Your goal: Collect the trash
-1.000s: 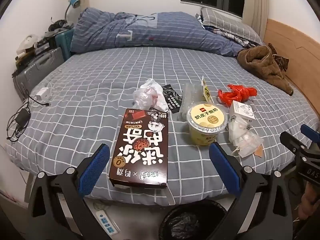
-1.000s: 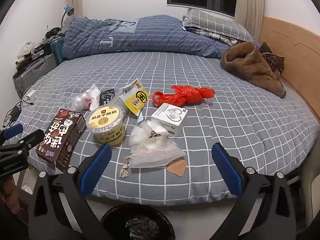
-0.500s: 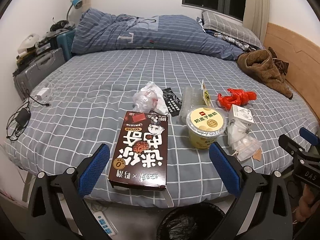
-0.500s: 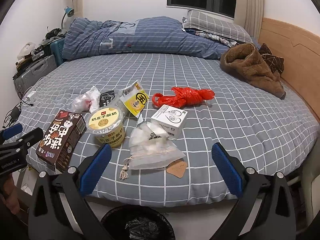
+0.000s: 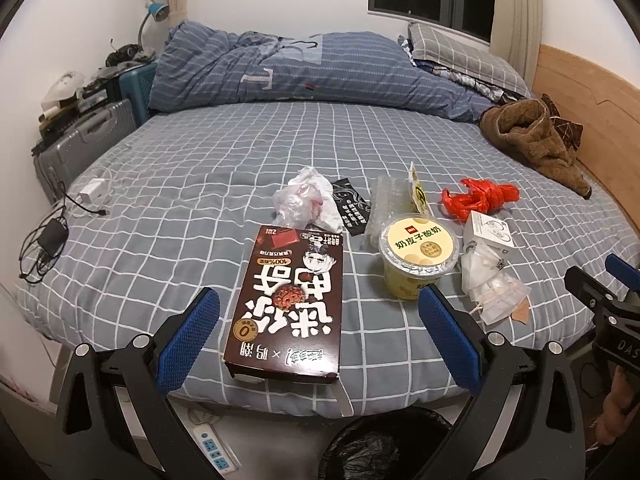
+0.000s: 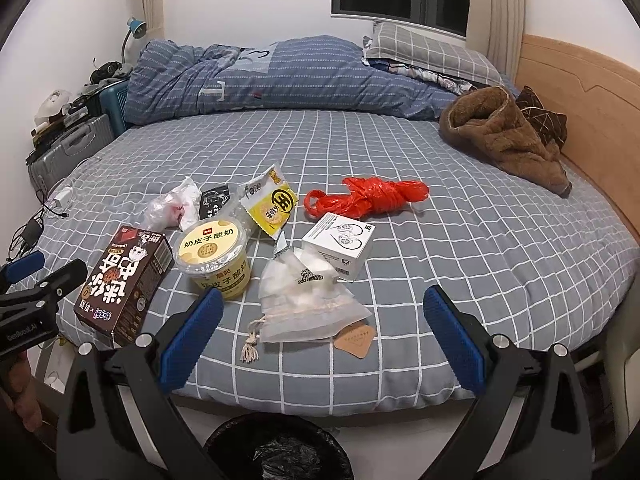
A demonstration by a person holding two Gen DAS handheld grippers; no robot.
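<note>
The bed (image 5: 200, 168) fills both views, grey sheet with a white grid, and the trash lies strewn along its near edge. At 12 o'clock a blue striped duvet (image 6: 280, 76) is heaped against the far wall, with a brown fleece garment (image 6: 504, 136) at 2 o'clock by the wooden headboard. Down at 6 o'clock, on the floor just below the mattress edge, sits the black-lined trash bin (image 6: 280, 452).

Now the trash. The dark brown snack box (image 5: 288, 304) lies flat right between the left tongs (image 5: 316, 336), which are spread wide and holding nothing, blue pads either side of the box but not touching it. At 1 o'clock from the box stands the yellow yogurt cup (image 5: 416, 256), lid on. The right tongs (image 6: 320, 336) are also released and empty, hovering over a translucent drawstring pouch (image 6: 312, 304) that lies straight ahead. Touching the pouch at 1 o'clock is a small white earphone box (image 6: 340, 244). Beyond it, at 12 o'clock, a knotted red plastic bag (image 6: 372, 196). A yellow snack wrapper (image 6: 272, 204) leans behind the cup, with a crumpled clear bag (image 6: 172, 208) and a black sachet (image 6: 214, 200) side by side at 10 o'clock.
</note>
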